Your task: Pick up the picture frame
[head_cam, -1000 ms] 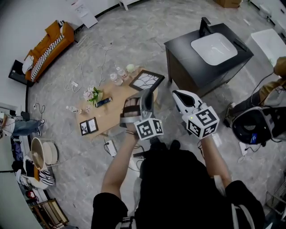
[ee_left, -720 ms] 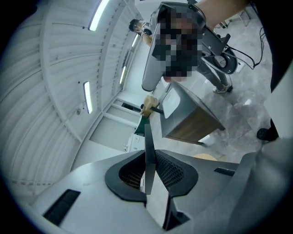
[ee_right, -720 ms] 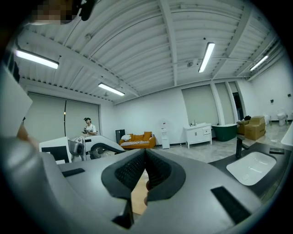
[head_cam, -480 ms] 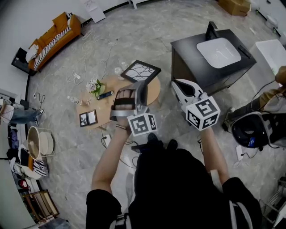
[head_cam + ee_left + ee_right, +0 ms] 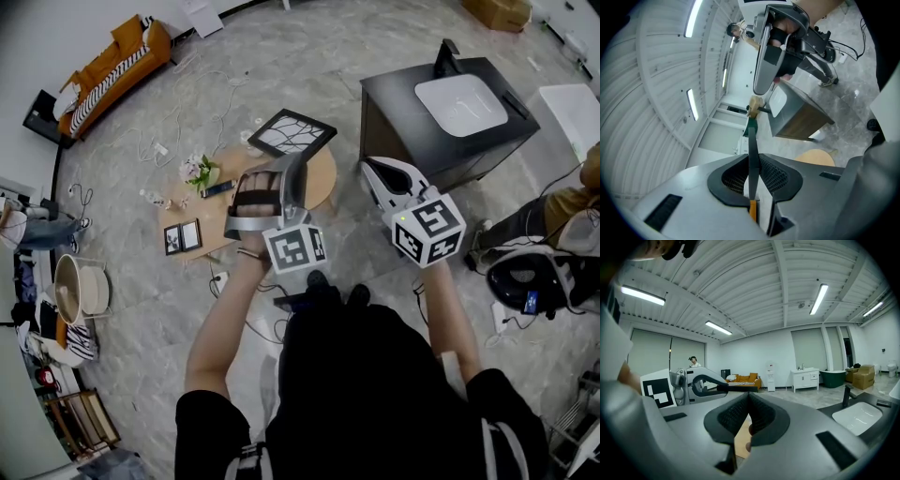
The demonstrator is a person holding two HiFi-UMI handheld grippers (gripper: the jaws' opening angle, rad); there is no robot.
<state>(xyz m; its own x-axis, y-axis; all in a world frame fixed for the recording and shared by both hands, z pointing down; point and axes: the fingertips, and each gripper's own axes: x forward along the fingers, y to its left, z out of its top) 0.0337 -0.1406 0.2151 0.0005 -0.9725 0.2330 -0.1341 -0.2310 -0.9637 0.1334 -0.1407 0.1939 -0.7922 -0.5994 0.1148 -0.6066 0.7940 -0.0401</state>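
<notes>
My left gripper (image 5: 298, 172) is held up over the round wooden table (image 5: 324, 184), rolled onto its side. Its jaws are shut on a thin dark picture frame (image 5: 752, 154) that shows edge-on between the pads. The right gripper view shows the same frame as a dark bar (image 5: 738, 388) sticking out of the left gripper (image 5: 696, 385). My right gripper (image 5: 368, 169) hovers beside it to the right, shut, with nothing between its pads (image 5: 757, 416). A larger black frame with a branch picture (image 5: 292, 133) lies at the table's far edge.
On the table also lie a small double frame (image 5: 183, 236), a flower bunch (image 5: 197, 173) and a dark handset (image 5: 216, 189). A black cabinet with a white basin (image 5: 450, 103) stands to the right. Cables trail on the floor towards an orange sofa (image 5: 112, 61).
The left gripper rose a little and rolled with the frame in it, then held still. The right gripper has hardly moved.
</notes>
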